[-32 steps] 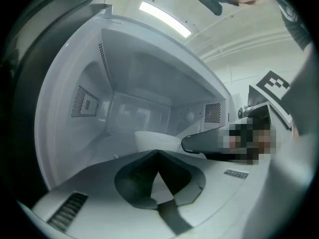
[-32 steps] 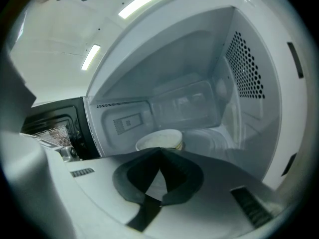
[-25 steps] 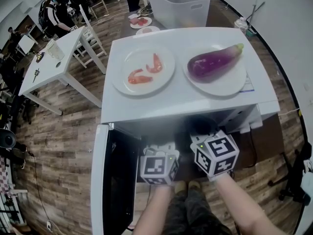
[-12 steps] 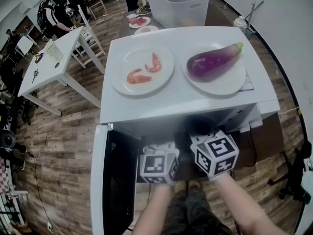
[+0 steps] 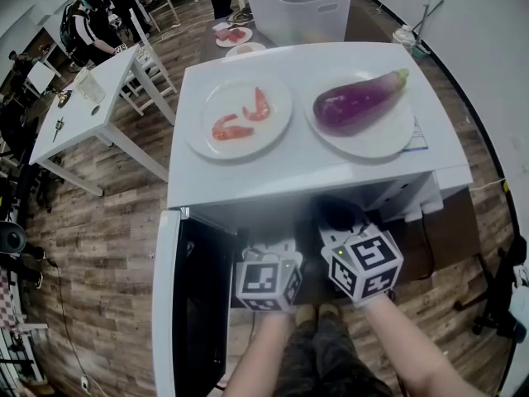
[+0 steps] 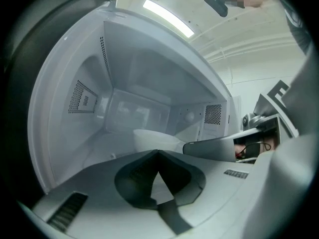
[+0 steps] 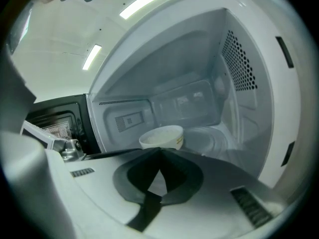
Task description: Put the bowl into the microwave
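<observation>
The bowl (image 7: 162, 136) stands upright on the floor of the microwave (image 7: 239, 83). It is far from the opening and beside or partly on the glass turntable (image 7: 207, 138); I cannot tell which. So the placing itself looks done. What remains is probably to draw both tools straight back toward the near side, level and slow, without brushing the cavity walls. They should also stay clear of the door (image 5: 169, 304), which hangs open at the left.

The left gripper (image 6: 158, 152) has its fingers (image 6: 137, 178) pressed together at the tips, with nothing between them. The right gripper (image 7: 160, 151) is the same, its fingers (image 7: 137, 176) meeting in a point and empty. Both sit near the opening, apart from the bowl, the right one just beside the left.
</observation>
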A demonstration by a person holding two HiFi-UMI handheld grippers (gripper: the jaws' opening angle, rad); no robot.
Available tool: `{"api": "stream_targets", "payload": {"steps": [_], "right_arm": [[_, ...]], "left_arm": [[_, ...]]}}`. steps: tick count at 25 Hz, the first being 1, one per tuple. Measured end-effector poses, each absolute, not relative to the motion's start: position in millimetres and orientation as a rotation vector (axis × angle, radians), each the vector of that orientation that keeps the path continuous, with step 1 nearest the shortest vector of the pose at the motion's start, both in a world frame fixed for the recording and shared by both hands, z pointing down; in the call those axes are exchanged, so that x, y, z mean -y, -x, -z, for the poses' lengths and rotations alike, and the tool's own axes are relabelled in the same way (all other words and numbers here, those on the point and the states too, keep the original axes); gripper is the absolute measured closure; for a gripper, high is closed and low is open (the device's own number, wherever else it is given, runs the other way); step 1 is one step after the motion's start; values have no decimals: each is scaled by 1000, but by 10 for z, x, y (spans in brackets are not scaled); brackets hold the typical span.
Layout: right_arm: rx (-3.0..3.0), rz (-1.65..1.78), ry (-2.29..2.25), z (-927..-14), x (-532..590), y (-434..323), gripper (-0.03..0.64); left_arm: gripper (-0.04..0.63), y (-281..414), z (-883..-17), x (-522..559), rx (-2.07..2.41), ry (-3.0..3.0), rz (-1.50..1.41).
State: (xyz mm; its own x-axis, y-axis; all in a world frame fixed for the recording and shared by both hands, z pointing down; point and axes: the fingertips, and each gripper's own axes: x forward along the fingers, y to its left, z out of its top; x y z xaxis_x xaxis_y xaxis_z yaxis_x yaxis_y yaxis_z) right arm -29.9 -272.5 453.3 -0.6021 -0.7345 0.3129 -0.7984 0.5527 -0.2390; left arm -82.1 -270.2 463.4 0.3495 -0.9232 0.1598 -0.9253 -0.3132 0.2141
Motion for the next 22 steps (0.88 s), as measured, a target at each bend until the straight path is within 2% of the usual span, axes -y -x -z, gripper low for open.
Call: {"api": "stream_targets", "payload": {"steps": [22], "right_arm": [[2645,-549,-1262,-4480,2382,253,615]], "left_arm": [[594,644,-4490,2365,1610,-2362,54]]}}
